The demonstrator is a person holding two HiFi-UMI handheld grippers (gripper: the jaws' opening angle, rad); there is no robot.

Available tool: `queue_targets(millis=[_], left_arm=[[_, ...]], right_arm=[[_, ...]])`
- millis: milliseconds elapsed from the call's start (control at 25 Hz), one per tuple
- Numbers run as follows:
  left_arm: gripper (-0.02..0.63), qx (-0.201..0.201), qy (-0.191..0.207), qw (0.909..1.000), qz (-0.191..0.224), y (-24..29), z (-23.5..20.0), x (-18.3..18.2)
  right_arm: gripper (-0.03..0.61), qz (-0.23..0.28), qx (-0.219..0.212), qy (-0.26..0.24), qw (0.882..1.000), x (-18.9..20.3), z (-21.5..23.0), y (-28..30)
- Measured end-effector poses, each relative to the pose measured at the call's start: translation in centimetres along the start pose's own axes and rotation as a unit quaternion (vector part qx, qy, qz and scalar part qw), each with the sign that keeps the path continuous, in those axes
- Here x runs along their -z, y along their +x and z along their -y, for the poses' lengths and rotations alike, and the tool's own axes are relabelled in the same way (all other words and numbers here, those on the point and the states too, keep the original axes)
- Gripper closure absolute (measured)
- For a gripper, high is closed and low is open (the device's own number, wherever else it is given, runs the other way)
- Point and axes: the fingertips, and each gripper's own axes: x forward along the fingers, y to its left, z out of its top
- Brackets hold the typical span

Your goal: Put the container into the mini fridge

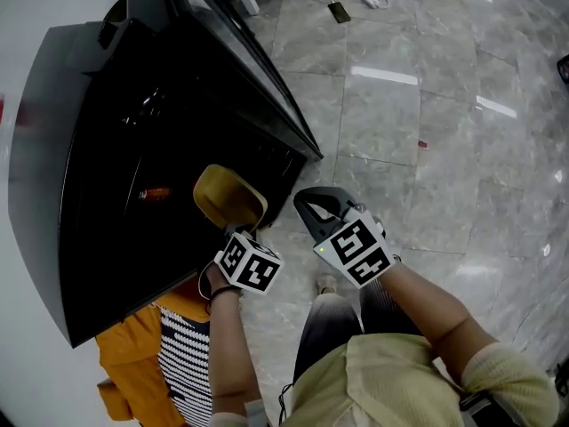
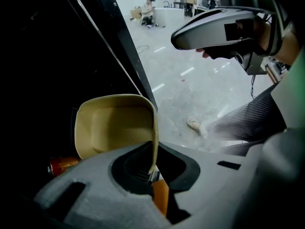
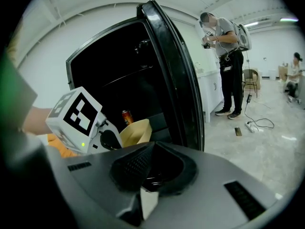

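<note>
Far left is the black fridge (image 1: 40,140), with its door (image 3: 177,75) swung wide and the inside dark. A red-orange can (image 1: 154,193) is standing in there already. The container (image 1: 228,197) is at the fridge mouth, in the air just in front of the opening and near the can, not yet set on anything. It is tan and thin-walled with rounded corners, a shallow tub with no lid and nothing in it. It is tipped up on edge, hollow side facing back along the claw. The left claw (image 2: 153,163) is clamped down on one side wall, with the thin rim pinched between its jaws and the rest of the tub sticking out past them. My guess is that the rim pinch is used because that wall is the only thin part to bite. Holding it by the near edge should also let the far end lead into the opening first. The one-edge grip looks a bit wobbly, so the tub could swing or tilt when it gets set down. Just to the right, the right claw (image 3: 152,147) has its jaws together with nothing between them. It hangs over the grey tiled floor (image 1: 427,132) by the door's free edge. It is likely just parked clear, since the door is already open. Far right in the background, a person (image 3: 225,56) stands by a white counter.
</note>
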Motion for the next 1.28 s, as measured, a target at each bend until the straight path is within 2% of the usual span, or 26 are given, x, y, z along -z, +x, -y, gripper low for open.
queue_targets(millis=[480, 800, 1280], left_arm=[[0.586, -0.009, -0.035, 0.9994, -0.003, 0.5, -2.0, 0.9], [0.586, -0.031, -0.050, 0.9983, 0.003, 0.5, -4.6, 0.8], [0.586, -0.042, -0.054, 0.9977, 0.003, 1.5, -6.1, 1.7]], right_arm=[[0.548, -0.002, -0.021, -0.054, 0.998, -0.9, -1.3, 3.6], [0.548, 0.014, -0.036, -0.076, 0.996, -3.1, -2.1, 6.6], [0.548, 0.020, -0.044, -0.095, 0.994, -3.7, -2.2, 9.8]])
